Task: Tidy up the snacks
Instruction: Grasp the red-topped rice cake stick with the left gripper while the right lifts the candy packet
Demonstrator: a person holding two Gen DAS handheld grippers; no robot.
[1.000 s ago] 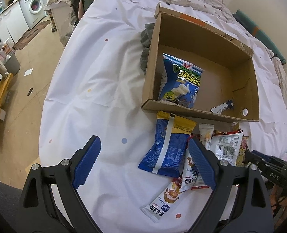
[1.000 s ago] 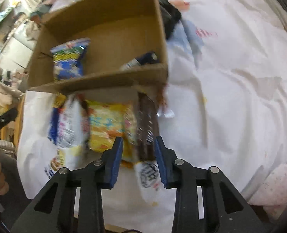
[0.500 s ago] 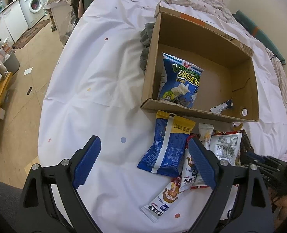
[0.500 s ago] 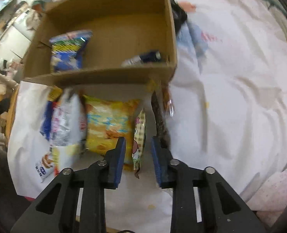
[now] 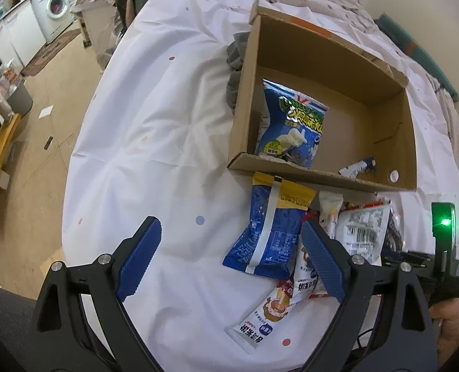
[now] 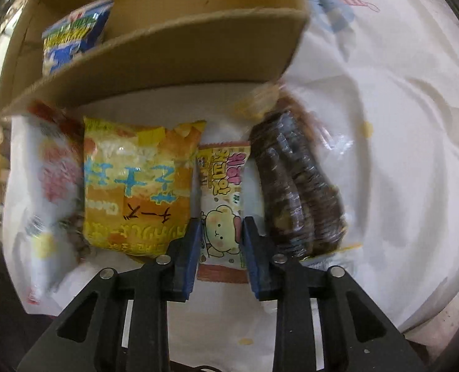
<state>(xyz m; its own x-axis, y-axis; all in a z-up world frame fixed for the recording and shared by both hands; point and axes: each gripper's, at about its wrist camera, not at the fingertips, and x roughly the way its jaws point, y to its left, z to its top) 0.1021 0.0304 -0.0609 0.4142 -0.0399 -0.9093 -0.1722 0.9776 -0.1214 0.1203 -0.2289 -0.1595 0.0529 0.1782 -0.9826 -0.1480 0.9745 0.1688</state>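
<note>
Snacks lie heaped before the open brown cardboard box [image 5: 319, 99]; my left gripper [image 5: 229, 254] hovers wide open, empty, above the blue-and-yellow foil packet [image 5: 269, 232]. My right gripper [image 6: 221, 241], part-closed, straddles the small bear-printed packet [image 6: 221, 198], likely lining up a grab.

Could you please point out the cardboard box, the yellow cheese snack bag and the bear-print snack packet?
cardboard box [image 5: 294, 173], left wrist view, near wall.
yellow cheese snack bag [image 6: 136, 186], right wrist view, front centre.
bear-print snack packet [image 6: 221, 204], right wrist view, middle.
</note>
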